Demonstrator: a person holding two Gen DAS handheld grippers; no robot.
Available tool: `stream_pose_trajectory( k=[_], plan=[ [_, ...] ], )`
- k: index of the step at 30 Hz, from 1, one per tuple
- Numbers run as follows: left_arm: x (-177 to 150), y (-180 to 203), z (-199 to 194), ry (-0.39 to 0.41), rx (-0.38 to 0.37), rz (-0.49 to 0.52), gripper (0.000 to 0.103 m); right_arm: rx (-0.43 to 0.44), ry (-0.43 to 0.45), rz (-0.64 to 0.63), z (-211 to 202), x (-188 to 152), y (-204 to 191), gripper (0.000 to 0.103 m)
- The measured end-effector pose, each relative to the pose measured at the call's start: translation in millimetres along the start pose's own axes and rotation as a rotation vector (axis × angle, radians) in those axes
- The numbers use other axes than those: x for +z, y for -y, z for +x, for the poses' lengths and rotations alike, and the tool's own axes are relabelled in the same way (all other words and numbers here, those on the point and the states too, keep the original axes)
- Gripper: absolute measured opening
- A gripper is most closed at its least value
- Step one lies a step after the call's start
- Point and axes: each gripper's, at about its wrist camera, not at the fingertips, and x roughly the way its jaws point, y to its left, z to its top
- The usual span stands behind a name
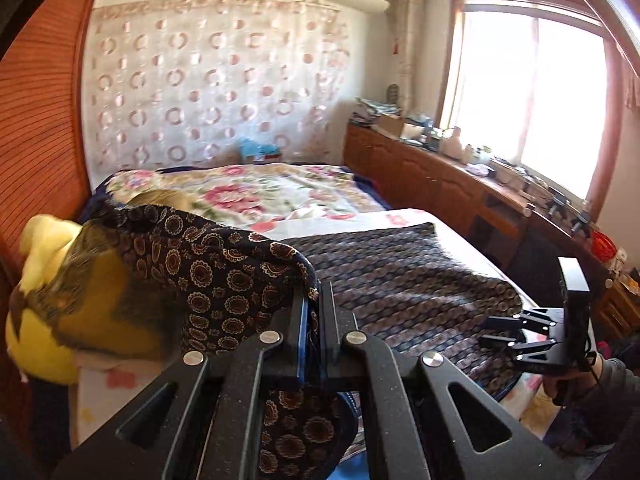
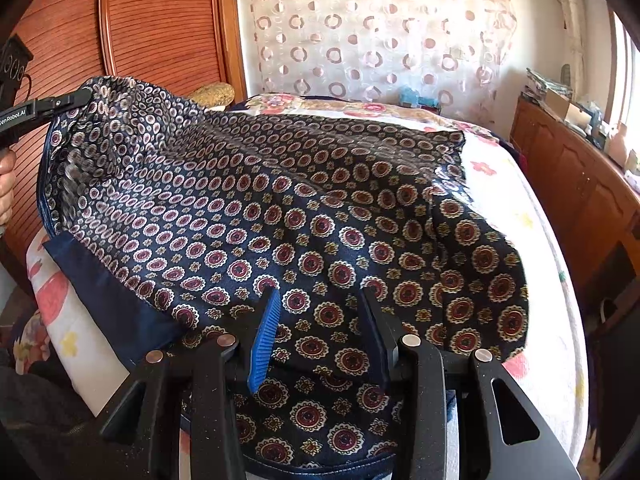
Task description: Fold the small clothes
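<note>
Patterned garment spread on bed, one corner lifted. Left tool clamped on that corner; right tool open, jaws straddling near hem. Fold starting; next likely: right tool closes.

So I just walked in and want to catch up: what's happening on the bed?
A person is folding a navy patterned cloth on the bed. The left gripper is shut on one edge and holds it lifted. The right gripper is open, its fingers over the near part of the cloth, which mostly lies spread out.
</note>
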Motion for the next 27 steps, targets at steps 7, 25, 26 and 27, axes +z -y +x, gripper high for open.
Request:
stream_pose_trajectory(
  k=[7, 25, 26, 27],
  plan=[
    [17, 42, 13, -0.015, -0.139, 0.032, 0.005, -0.022, 0.043, 0.028, -18, -2, 14, 0.041],
    [-1, 62, 11, -0.057, -0.163, 0.012, 0.079, -0.061, 0.086, 0.045, -43, 2, 29, 0.041],
    [-4, 57, 9, -0.053, -0.142, 0.005, 0.079, -0.056, 0.086, 0.046, -43, 4, 29, 0.041],
    [-6, 51, 8, -0.051, -0.123, 0.001, 0.08, -0.052, 0.085, 0.045, -43, 7, 28, 0.041]
  ],
)
